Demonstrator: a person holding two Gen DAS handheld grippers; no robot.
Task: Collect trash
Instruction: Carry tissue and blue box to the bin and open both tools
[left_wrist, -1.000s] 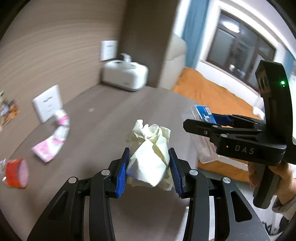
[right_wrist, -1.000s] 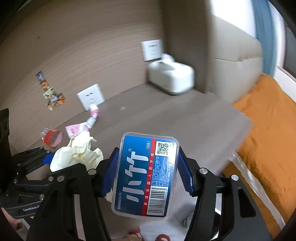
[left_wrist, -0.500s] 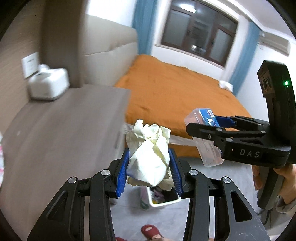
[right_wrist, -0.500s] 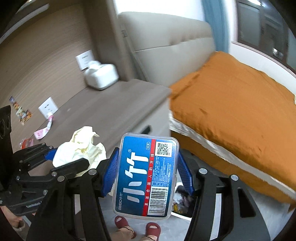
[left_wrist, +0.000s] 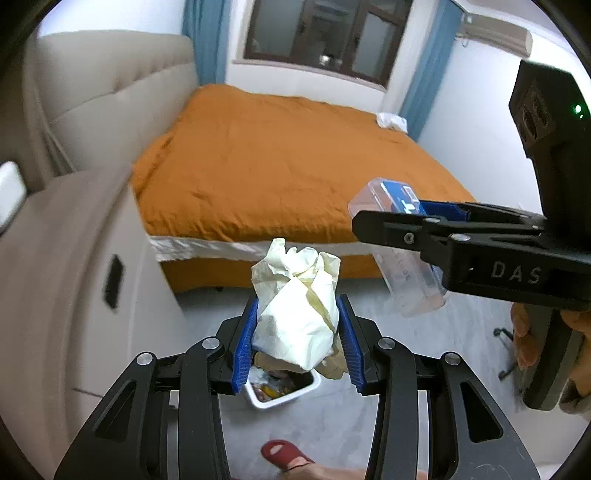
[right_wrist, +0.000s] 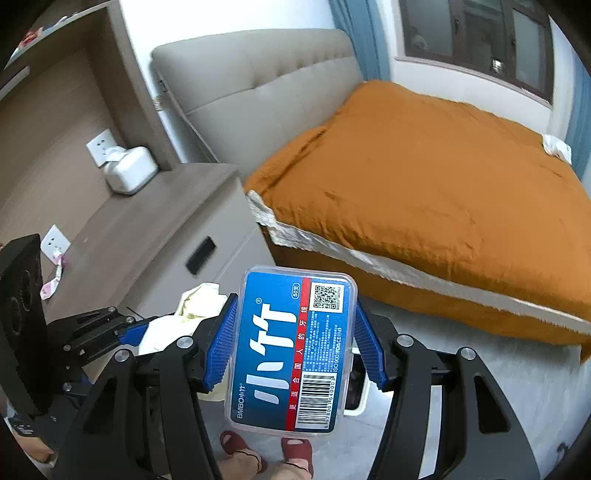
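Observation:
My left gripper (left_wrist: 297, 332) is shut on a crumpled ball of cream paper (left_wrist: 295, 317), held in the air above a white trash bin (left_wrist: 282, 387) on the floor that holds mixed litter. My right gripper (right_wrist: 293, 343) is shut on a clear plastic box with a blue label (right_wrist: 295, 350). In the left wrist view the right gripper (left_wrist: 399, 236) and its box (left_wrist: 402, 273) hang to the right of the paper, at about the same height. In the right wrist view the left gripper (right_wrist: 147, 332) and the paper (right_wrist: 195, 302) show at lower left; the bin (right_wrist: 360, 400) is mostly hidden behind the box.
A grey bedside cabinet (right_wrist: 159, 236) stands at left, with a white tissue box (right_wrist: 129, 170) and a pink wrapper (right_wrist: 51, 284) on top. An orange bed (left_wrist: 280, 162) fills the middle. My feet in red slippers (right_wrist: 295, 448) stand on the grey floor by the bin.
Both grippers swung right, away from the cabinet top, and out over the floor. They now hang above the bin. Both still hold their items.

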